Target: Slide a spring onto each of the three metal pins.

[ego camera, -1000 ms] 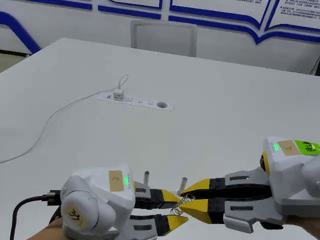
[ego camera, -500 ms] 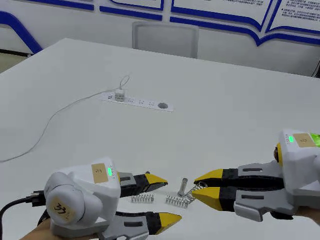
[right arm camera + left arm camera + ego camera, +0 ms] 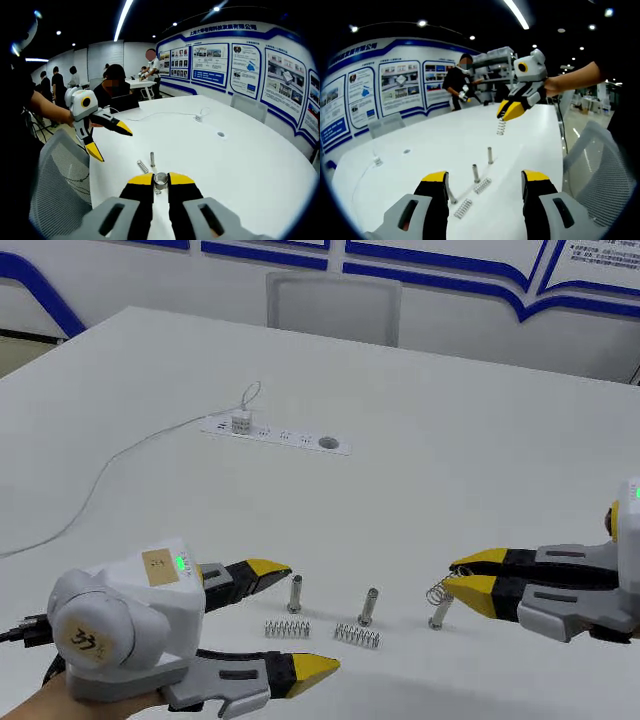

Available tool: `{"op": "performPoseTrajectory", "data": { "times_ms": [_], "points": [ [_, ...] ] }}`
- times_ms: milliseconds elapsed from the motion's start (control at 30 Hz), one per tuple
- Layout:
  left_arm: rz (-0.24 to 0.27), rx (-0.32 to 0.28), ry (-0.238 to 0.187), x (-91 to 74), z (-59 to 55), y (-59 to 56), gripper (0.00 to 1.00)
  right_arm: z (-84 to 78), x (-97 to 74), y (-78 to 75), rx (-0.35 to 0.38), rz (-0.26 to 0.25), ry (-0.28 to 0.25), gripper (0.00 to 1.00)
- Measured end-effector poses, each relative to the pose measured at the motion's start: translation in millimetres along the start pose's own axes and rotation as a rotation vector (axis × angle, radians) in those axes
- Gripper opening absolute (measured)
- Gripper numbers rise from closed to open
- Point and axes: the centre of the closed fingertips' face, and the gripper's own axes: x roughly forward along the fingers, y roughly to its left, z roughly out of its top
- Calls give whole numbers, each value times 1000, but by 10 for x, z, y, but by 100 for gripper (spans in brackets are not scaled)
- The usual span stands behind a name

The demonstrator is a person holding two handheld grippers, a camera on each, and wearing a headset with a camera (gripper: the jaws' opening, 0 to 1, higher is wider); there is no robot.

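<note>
Jaws of the right hand-held gripper (image 3: 452, 575) are pinching shut on the top coils of a spring (image 3: 437, 592), and it is dangling free below the tips, hovering just beside the head of the nearest pin (image 3: 440, 616) and not yet threaded over it. The left hand-held gripper (image 3: 310, 616) is hanging wide open and carrying nothing, close to the other two pins (image 3: 295, 593) (image 3: 368, 606), both standing bare on the white surface (image 3: 450, 460). Two more springs (image 3: 287, 629) (image 3: 357, 636) are lying flat just in front of them. Farther back, a power strip (image 3: 275, 435) is sitting well apart.

Judging by the thin wire, that spring is looking featherlight and bouncy: squeezing hard risks flicking it away or crushing coils. Gripping the outside near one end is looking best, leaving the lower opening clear for the pin.
</note>
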Motion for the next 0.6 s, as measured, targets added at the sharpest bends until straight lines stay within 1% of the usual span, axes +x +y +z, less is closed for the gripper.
{"op": "performPoseTrajectory", "data": {
  "times_ms": [67,100,167,233,300,367,400,500,600],
  "points": [
    [19,-18,-18,-19,10,37,62,-4,-22,-67,5,-16,-3,10],
    [27,-29,-25,-25,7,60,65,-11,-33,-117,7,-32,-2,10],
    [36,-41,-27,-31,-2,80,70,-29,-42,-164,17,-46,5,10],
    [47,-38,-24,-41,-21,99,73,-54,-49,-231,22,-66,13,10],
    [64,-30,-33,-66,-22,124,74,-86,-54,-297,32,-90,23,10],
    [76,-44,-47,-82,-21,146,75,-114,-57,-348,42,-108,30,10],
    [80,-49,-49,-85,-26,151,78,-129,-57,-372,45,-116,33,10],
    [94,-60,-40,-89,-75,171,85,-182,-48,-425,58,-132,44,10],
    [98,-76,-28,-94,-139,169,88,-228,-32,-447,77,-135,52,10]
  ]
}}
